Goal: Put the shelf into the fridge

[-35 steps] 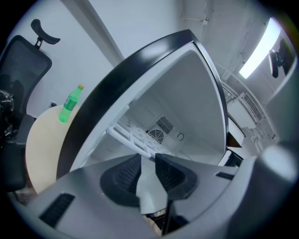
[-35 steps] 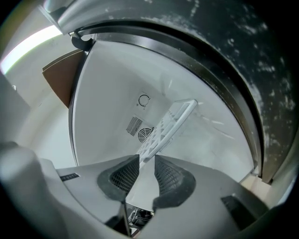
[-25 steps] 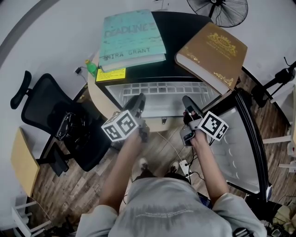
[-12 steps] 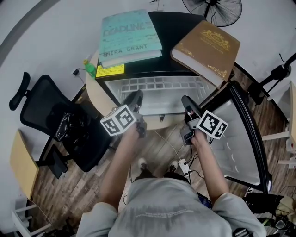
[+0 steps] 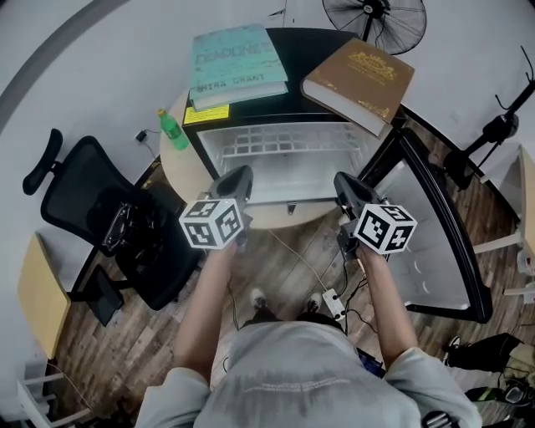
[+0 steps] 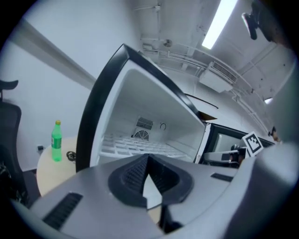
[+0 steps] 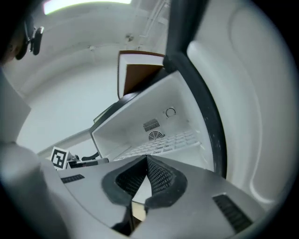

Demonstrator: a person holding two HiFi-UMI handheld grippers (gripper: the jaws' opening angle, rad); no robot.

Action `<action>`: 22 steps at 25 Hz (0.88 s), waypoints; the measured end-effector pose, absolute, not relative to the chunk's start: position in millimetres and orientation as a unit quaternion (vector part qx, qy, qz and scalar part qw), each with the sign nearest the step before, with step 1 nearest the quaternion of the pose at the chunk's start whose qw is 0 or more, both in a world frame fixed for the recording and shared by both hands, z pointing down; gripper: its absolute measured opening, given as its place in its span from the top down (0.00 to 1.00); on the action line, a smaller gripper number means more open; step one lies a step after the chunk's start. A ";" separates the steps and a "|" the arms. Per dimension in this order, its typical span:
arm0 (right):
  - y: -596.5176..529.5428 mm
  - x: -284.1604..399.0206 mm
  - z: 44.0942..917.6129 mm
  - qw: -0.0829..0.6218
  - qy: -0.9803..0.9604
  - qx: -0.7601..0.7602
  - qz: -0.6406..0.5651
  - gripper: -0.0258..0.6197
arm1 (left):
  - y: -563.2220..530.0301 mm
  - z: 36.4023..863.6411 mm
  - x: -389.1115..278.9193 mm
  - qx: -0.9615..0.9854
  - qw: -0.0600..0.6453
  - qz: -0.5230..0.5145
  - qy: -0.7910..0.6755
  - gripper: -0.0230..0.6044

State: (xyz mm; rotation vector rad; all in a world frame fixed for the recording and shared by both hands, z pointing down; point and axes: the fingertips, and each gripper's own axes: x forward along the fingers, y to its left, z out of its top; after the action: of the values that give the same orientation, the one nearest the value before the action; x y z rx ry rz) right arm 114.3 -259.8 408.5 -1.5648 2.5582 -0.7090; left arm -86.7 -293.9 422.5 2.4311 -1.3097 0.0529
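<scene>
The small black fridge (image 5: 308, 52) stands open towards me, its door (image 5: 435, 226) swung out to the right. The white wire shelf (image 5: 284, 140) lies flat inside it, also seen in the left gripper view (image 6: 135, 144) and the right gripper view (image 7: 163, 142). My left gripper (image 5: 236, 177) hovers in front of the fridge's left side, shut, with nothing between its pads (image 6: 148, 156). At the fridge's right front corner my right gripper (image 5: 344, 182) is likewise shut and empty (image 7: 146, 158). Neither touches the shelf.
A teal book (image 5: 238, 63) and a brown book (image 5: 359, 71) lie on the fridge's top. A green bottle (image 5: 171, 129) stands on the round table (image 5: 180, 171) left of it. A black office chair (image 5: 92, 217) is to the left, a fan (image 5: 374, 12) behind, cables and a power strip (image 5: 334, 301) on the floor.
Both grippers' jaws have closed from wide open, on nothing. The grippers now sit a little further back from the fridge's front edge.
</scene>
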 end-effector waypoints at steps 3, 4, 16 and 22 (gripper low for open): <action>-243.9 108.0 391.3 0.001 0.848 -0.500 -0.177 0.94 | -277.9 405.2 -92.9 0.873 0.143 0.031 -0.465 0.94; -238.9 106.5 385.5 -0.006 0.852 -0.498 -0.163 0.94 | -272.7 399.3 -94.8 0.875 0.130 0.034 -0.465 0.94; -186.9 97.3 326.2 -0.041 0.877 -0.476 -0.050 0.94 | -213.0 334.5 -115.6 0.876 0.009 0.038 -0.480 0.94; -170.5 98.5 311.5 -0.053 0.877 -0.477 -0.014 0.94 | -192.8 313.0 -113.3 0.876 -0.026 0.032 -0.481 0.94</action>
State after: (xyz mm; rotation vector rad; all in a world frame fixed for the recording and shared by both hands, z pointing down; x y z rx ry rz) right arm 98.5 -170.5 311.5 -1.5516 2.8536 -0.0465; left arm -113.3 -192.8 313.0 2.7969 -1.5365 0.1020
